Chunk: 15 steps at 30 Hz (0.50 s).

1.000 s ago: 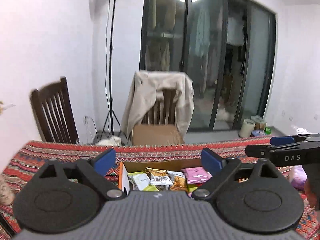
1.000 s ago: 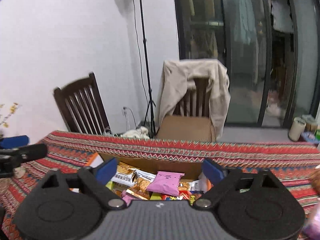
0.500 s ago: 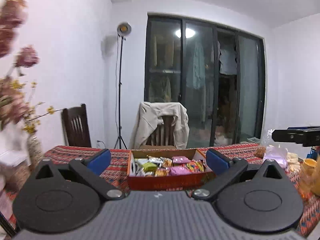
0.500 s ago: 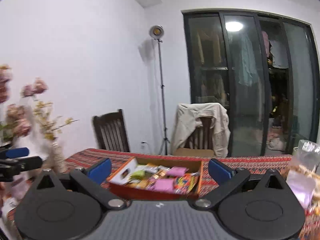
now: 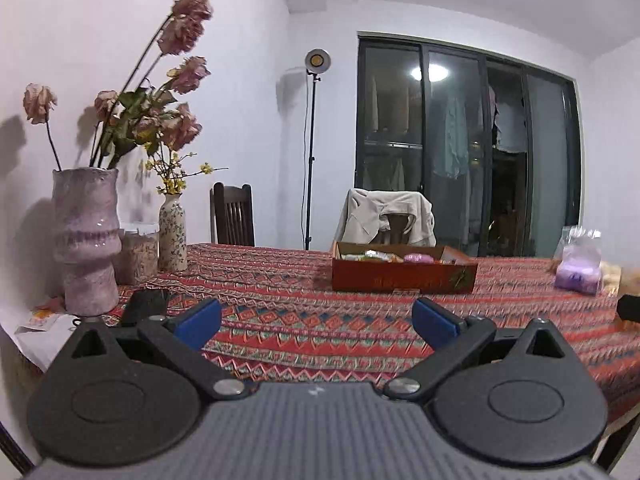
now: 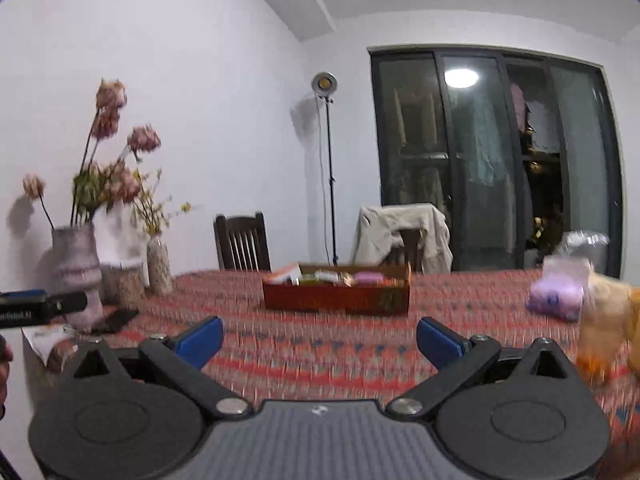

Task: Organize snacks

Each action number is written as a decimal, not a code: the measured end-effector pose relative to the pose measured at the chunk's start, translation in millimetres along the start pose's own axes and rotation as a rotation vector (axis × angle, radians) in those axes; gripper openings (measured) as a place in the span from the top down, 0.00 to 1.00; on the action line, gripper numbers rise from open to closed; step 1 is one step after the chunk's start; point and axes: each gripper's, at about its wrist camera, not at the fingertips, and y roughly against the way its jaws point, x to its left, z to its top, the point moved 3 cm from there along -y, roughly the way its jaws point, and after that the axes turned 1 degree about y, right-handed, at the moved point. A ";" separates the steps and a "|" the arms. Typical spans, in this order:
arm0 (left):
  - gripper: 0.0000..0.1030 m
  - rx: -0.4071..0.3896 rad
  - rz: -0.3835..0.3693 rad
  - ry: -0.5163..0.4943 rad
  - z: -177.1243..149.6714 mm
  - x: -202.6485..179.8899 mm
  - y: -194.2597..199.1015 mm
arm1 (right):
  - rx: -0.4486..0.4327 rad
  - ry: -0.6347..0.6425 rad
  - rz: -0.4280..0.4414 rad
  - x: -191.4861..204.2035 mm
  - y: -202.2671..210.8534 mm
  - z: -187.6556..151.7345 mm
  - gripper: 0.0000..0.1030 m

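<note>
A red cardboard box (image 5: 404, 278) (image 6: 336, 298) filled with several snack packets stands far back on the patterned tablecloth (image 5: 304, 316) (image 6: 320, 344). My left gripper (image 5: 317, 320) hangs open near the table's front edge, well short of the box, nothing between its blue pads. My right gripper (image 6: 319, 338) is open too and equally far from the box, with nothing between its pads. The left gripper's side (image 6: 36, 306) shows at the left edge of the right wrist view. A clear bag of purple snacks (image 5: 578, 270) (image 6: 558, 298) lies at the right.
A tall pink vase with dried flowers (image 5: 86, 236) (image 6: 76, 272), a jar (image 5: 138, 254) and a small patterned vase (image 5: 173, 236) stand at the table's left. A black phone (image 5: 146, 304) lies beside them. Two chairs (image 5: 232, 220) (image 5: 390, 220) stand behind the table.
Both grippers have pulled back from right over the box to the near side of the table. The box now looks small and distant, and the vases have come into view.
</note>
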 end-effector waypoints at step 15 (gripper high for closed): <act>0.00 0.149 -0.069 -0.047 -56.6 -20.1 -17.2 | 0.110 0.035 -0.049 34.7 -26.9 -84.8 0.00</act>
